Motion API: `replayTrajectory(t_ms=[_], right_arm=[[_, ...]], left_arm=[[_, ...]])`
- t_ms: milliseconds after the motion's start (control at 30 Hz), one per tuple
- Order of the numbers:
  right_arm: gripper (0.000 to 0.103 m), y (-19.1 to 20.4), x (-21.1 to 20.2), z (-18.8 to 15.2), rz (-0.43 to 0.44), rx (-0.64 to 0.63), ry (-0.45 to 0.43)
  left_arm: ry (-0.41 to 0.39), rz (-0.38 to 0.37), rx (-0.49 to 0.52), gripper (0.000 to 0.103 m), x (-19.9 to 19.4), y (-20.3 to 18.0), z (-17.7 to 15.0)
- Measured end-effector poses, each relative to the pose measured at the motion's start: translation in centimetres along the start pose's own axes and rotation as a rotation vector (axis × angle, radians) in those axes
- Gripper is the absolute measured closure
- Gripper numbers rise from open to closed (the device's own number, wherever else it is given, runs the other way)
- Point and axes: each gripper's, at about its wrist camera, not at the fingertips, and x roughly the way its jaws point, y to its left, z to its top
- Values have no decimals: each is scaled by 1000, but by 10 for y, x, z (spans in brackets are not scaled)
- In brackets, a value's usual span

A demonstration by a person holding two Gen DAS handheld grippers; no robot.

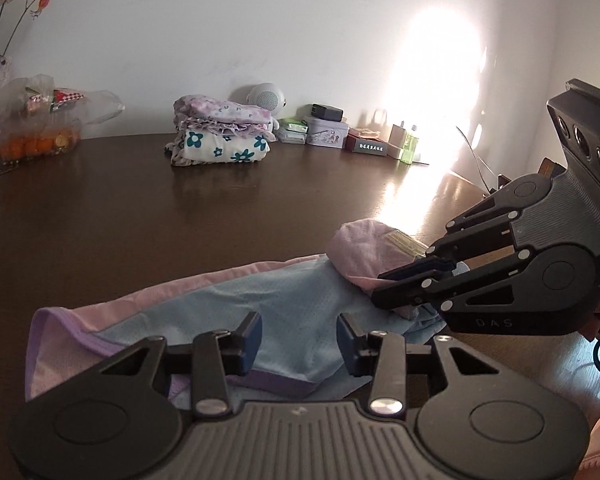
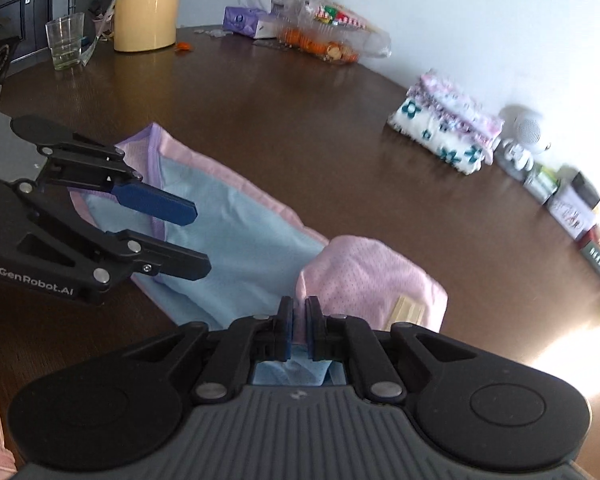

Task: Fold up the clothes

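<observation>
Right gripper [image 2: 298, 328] clenched on a pinch of the pink-and-blue garment [image 2: 236, 236], pads nearly together with cloth between them; the pink part is folded over into a lump right ahead of it, with a pale label showing. Left gripper [image 1: 299, 340] released, jaws wide apart, hovering just over the blue panel near the purple-trimmed edge, contact unclear. Garment lies on the near part of the dark wooden table [image 1: 140, 208], well apart from the folded stack of floral clothes [image 1: 220, 136] near the white wall, small boxes [image 1: 328, 130] beside that, bagged oranges [image 1: 36, 144] far left.
</observation>
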Motion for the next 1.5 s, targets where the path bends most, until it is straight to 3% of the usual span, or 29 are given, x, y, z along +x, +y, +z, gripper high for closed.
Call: replayTrajectory(t_ms=[100,167,267,333,433,533,633,800,967,1200,1267,1333,1500], right_arm=[[89,-6,2,-4,37,69,-15],[67,-16,-7,-8,95,157,-53],[60,-34,-38,-20,149,256,-165],[55,-46,-56,-30,132,297,-220],[55,-65,-68,-48,71,350,-243],[61,-82,-64,-62,37,394,-222],[72,-88,-55,-69,87,401,-216],[72,-71,-38,-66,162,313,-213],[72,-64,-40,-66,181,299,-247],[72,-80,-51,-77,178,351,-276],[69,-81,-50,-78,180,355,-278],[68,-81,-50,-79,181,359,-280],[66,-83,-52,-79,178,362,-288]], left_arm=[[-10,6,1,62,-1,-2,3],[-16,10,2,59,-2,-3,6],[-25,13,10,59,-2,-7,11],[-31,10,22,59,-1,-13,16],[-40,-11,52,60,7,-27,26],[-49,-40,86,62,17,-44,39],[-57,-68,120,68,27,-61,51],[-24,-28,122,67,55,-69,64],[67,15,-43,66,74,-37,63],[141,-89,-187,69,78,-16,59],[161,-104,-217,80,82,-15,59],[168,-126,-247,99,84,-13,58],[118,-123,-247,103,67,-12,62]])
